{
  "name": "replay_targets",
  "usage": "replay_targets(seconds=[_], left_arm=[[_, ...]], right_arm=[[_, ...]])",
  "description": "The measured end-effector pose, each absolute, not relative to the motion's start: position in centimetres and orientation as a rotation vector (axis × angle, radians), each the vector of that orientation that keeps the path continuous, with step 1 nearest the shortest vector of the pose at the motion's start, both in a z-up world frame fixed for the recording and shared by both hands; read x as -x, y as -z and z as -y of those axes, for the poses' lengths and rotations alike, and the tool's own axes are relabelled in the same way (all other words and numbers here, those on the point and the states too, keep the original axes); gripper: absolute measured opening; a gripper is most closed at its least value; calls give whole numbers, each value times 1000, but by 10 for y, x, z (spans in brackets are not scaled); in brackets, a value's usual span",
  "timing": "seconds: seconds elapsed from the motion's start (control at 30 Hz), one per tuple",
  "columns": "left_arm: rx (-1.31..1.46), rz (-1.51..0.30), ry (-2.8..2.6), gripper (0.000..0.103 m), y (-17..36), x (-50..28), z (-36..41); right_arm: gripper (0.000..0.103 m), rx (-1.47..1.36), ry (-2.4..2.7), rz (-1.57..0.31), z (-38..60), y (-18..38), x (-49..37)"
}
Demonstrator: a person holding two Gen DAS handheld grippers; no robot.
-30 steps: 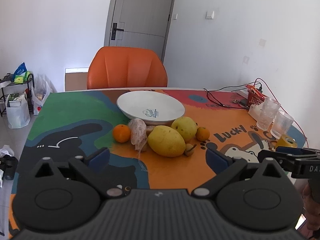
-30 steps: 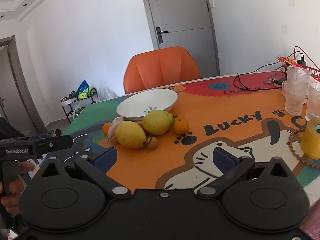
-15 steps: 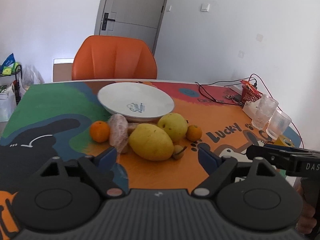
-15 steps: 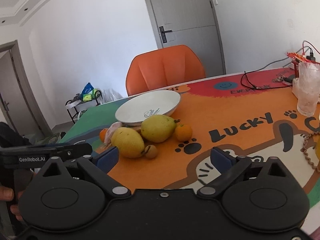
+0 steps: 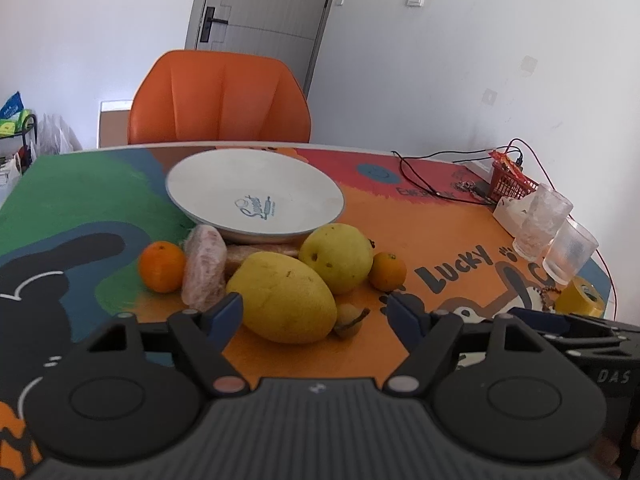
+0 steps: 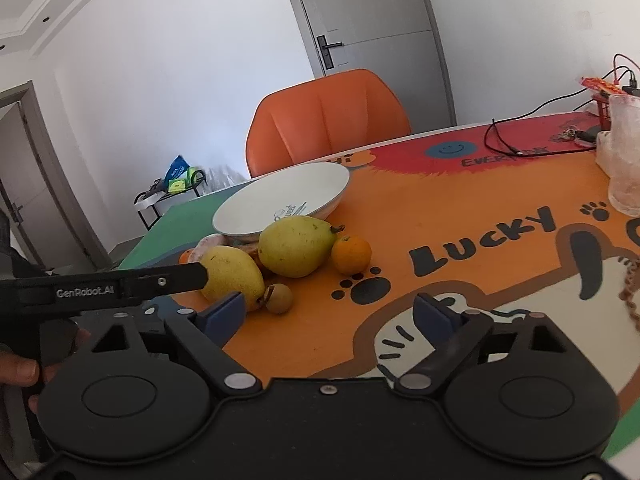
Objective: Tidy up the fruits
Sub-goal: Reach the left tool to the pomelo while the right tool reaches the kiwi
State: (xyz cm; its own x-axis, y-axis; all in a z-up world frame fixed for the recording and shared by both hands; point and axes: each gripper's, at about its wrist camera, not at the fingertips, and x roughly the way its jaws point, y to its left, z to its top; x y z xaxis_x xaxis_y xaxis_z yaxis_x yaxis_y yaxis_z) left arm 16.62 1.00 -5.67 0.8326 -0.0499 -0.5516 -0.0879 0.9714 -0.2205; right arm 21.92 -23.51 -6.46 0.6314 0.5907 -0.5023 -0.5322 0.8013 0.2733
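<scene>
The counter [image 5: 420, 232] carries one white bowl [image 5: 256, 200], the landmark for everything else. Just in front of the bowl sit one mango [image 5: 286, 296] and one pear [image 5: 336, 258], touching; two oranges [image 5: 162, 266] flank them, and one small brown fruit [image 5: 348, 316] lies beside the mango.

The left hand-held gripper [image 5: 314, 312] is closing with the mango between its blue pads but not yet pressed. The right hand-held gripper [image 6: 330, 314] is closing on nothing.

Likely risk: the crowded fruits get nudged and an orange rolls off.
</scene>
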Motion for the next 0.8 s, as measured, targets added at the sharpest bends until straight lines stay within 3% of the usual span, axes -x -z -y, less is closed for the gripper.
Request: replay_targets(seconds=[0.1,0.2,0.8], left_arm=[[245,-605,-21,77,62,-175,-7],[260,-625,-39,77,67,-182,-8],[330,-665,-147,76,89,-211,-18]], right_arm=[[76,-117,-659,-639,234,72,-229],[73,-128,-670,-663,233,80,-238],[72,-153,-686,-716,230,95,-259]])
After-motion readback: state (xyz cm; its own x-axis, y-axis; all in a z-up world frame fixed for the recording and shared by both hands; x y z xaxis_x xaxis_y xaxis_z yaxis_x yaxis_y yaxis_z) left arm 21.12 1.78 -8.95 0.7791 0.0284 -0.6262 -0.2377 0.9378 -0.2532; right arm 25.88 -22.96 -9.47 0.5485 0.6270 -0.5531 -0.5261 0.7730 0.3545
